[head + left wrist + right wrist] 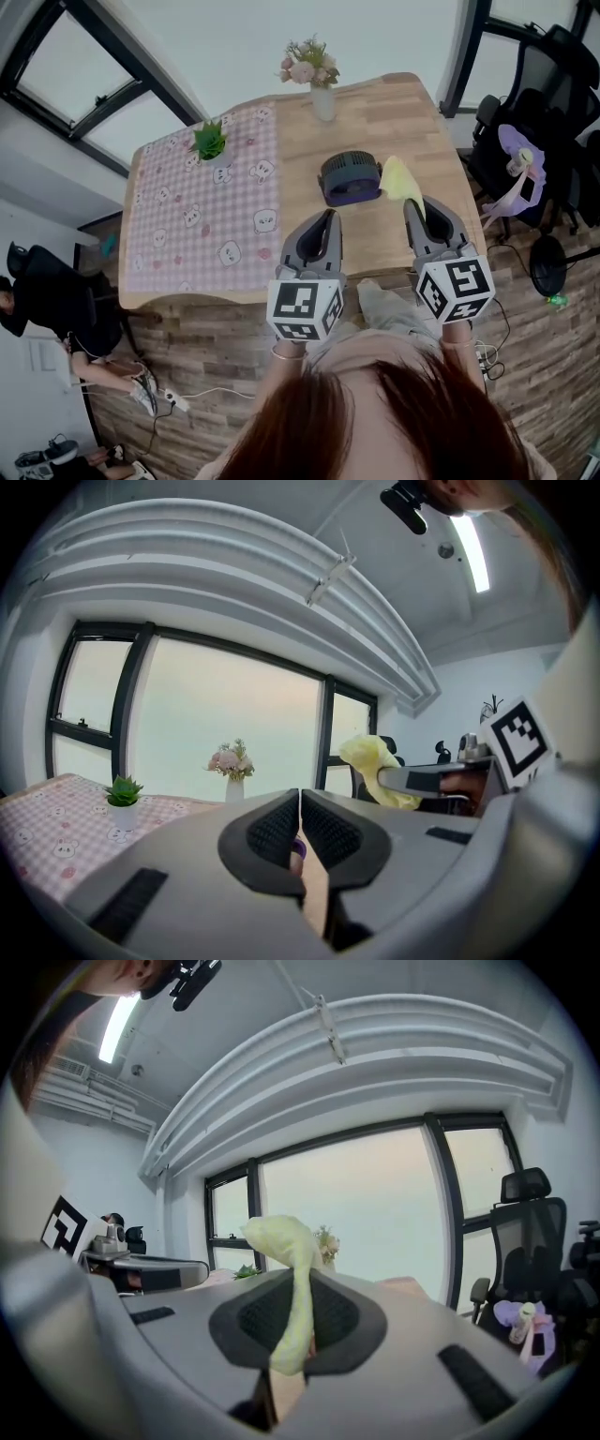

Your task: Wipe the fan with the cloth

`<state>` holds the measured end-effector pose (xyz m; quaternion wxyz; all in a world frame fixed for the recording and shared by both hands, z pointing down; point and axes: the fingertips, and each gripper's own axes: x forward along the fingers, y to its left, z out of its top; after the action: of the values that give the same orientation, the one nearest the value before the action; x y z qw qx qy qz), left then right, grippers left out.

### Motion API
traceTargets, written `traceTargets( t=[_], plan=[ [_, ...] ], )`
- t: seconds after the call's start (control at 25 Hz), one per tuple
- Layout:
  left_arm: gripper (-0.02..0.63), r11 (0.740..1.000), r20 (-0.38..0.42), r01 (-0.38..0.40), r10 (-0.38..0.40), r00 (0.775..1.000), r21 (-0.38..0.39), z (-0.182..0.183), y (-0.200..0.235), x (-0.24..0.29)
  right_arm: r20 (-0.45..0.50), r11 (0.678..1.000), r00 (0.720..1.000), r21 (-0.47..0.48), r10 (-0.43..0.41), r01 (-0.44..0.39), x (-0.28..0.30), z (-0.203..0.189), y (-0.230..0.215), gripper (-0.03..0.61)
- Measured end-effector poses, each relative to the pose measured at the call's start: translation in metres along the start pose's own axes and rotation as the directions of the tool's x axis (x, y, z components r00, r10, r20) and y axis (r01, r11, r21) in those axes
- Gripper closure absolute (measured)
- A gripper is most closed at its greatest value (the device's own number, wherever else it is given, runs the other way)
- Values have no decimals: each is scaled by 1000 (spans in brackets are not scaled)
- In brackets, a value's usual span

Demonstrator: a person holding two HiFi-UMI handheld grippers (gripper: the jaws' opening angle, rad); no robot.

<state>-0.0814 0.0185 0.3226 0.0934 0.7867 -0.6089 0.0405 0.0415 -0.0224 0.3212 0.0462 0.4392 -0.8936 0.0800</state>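
head view, steeply down past brown hair onto a wooden table (403, 112): dark blue round fan (350, 178) standing toward the front edge, right of a pink checked tablecloth (202, 220) covering the left half. right gripper (413, 205) clenched on a yellow cloth (401, 178), cloth bunched just beside the fan's right rim, contact with it impossible to judge. left gripper (327, 217) near the fan's front, jaws pressed together with nothing held, height above the table unclear. small green potted plant (210, 142) on the tablecloth, white vase of pale pink flowers (314, 70) at the far edge. left gripper view: ribbed pads shut face to face, a sliver of purple below them too small to identify, right gripper and cloth visible off to the side. right gripper view: strip of cloth pinched between the pads, upper end flopping over above them, lower end lost in shadow between the jaws. black office chair (544, 66) at the right, partly cut off by the frame edge; person in dark clothes (42, 291) at the lower left, mostly out of frame.
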Motion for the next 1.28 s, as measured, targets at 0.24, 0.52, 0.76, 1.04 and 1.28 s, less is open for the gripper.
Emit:
traceTargets(
  t=[0.24,0.52,0.76,1.04,1.28],
  plan=[
    [600,999,-25,-40,40,999,-11,-6,20,42,-49,997,996,-10,75,-76,53,-5,-15,553],
    [600,997,-70,-76,76,995,-7,-17,37,81,-112,986,981,-37,156,-161,101,-17,-26,554],
    [600,994,-104,-101,97,990,-38,-34,52,111,-176,968,958,-65,226,-241,136,-38,-24,552],
    [600,987,-168,-134,117,979,-92,-61,60,136,-271,936,912,-84,309,-342,163,-70,-18,552],
    [600,976,-209,-187,161,965,-111,-80,69,140,-341,914,870,-68,355,-400,180,-100,-11,552]
  ],
)
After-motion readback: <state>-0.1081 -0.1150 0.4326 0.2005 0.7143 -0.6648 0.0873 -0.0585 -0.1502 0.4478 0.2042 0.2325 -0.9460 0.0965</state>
